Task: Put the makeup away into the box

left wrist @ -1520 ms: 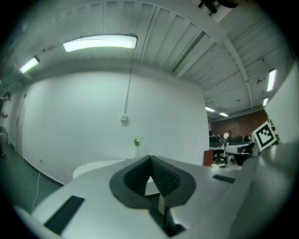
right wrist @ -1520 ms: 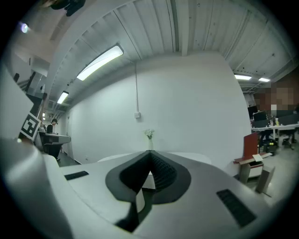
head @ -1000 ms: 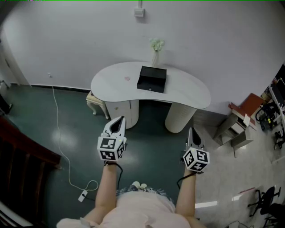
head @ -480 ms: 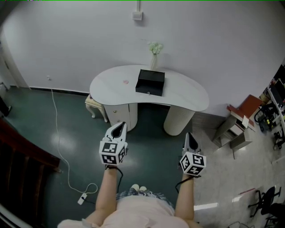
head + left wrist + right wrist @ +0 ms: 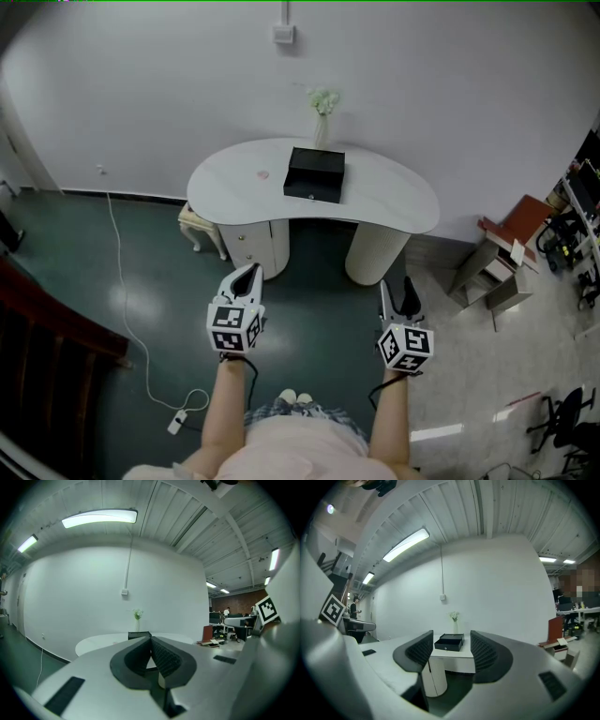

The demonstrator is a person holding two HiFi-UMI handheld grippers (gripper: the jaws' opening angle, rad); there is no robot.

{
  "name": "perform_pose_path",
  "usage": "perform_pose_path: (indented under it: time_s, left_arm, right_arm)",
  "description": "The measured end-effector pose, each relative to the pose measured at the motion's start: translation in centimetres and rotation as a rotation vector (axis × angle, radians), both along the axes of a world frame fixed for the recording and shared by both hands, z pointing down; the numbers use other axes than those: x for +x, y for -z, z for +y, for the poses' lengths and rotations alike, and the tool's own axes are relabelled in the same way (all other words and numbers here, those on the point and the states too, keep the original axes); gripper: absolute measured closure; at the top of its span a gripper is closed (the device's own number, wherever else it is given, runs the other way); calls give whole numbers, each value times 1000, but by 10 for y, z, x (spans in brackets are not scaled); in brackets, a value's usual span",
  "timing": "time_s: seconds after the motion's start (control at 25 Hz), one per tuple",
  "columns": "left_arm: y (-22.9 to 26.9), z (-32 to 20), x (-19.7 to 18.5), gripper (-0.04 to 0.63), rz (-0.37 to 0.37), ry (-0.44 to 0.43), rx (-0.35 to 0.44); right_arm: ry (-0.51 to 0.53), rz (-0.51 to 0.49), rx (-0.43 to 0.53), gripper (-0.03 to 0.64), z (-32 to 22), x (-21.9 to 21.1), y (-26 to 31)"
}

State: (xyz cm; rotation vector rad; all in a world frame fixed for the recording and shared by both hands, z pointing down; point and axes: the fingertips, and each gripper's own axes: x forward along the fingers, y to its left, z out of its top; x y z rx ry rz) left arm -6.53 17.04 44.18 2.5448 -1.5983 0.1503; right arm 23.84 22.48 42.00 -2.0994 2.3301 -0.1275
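From the head view, the black box (image 5: 315,173) is sitting on the far white surface (image 5: 398,202), with a small pink item (image 5: 264,173) lying left of it. The left claw (image 5: 246,274) and right claw (image 5: 397,291) are hovering near the person, well apart from the surface.

In the left gripper view, the left claw (image 5: 150,638) is pressing its jaws together on nothing.

In the right gripper view, the right claw (image 5: 451,637) has just been opening and is standing spread, with nothing between its jaws, which are framing the far box (image 5: 449,643).

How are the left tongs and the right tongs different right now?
The left tongs are shut, with the jaws pressed together. The right tongs are open, and their jaws have just been opening.

The left tongs leave no gap. Between the right tongs' jaws you can see the black box far off on the white table.

What they share: both tongs are empty, and both point toward that table.
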Motion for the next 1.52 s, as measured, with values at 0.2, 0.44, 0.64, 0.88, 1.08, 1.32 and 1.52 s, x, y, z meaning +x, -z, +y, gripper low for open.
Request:
perform_pose_path:
  time_s: [0.2,0.44,0.64,0.88,1.08,1.32,1.52]
  left_arm:
    - [-3,-4,-6,569,-15,5,-6]
    - [-7,-12,-24,569,5,17,-16]
    - [-1,-21,-31,569,14,5,5]
    - [0,-35,-31,569,15,-17,10]
    - [-3,-52,-23,569,18,-40,2]
    - [-4,-88,-25,569,28,-26,12]
    - [-13,-130,-14,569,19,-16,17]
  right_arm:
    - [-17,-84,131,198,-1,-3,19]
    - [0,-178,146,111,-7,-13,17]
    - [-10,-169,118,100,-14,-22,9]
    - [-7,-147,100,100,-25,-30,7]
    - [-15,-136,102,100,-40,-27,9]
    - [-10,-118,115,100,-75,-27,10]
    - [-9,-118,127,100,-121,-12,3]
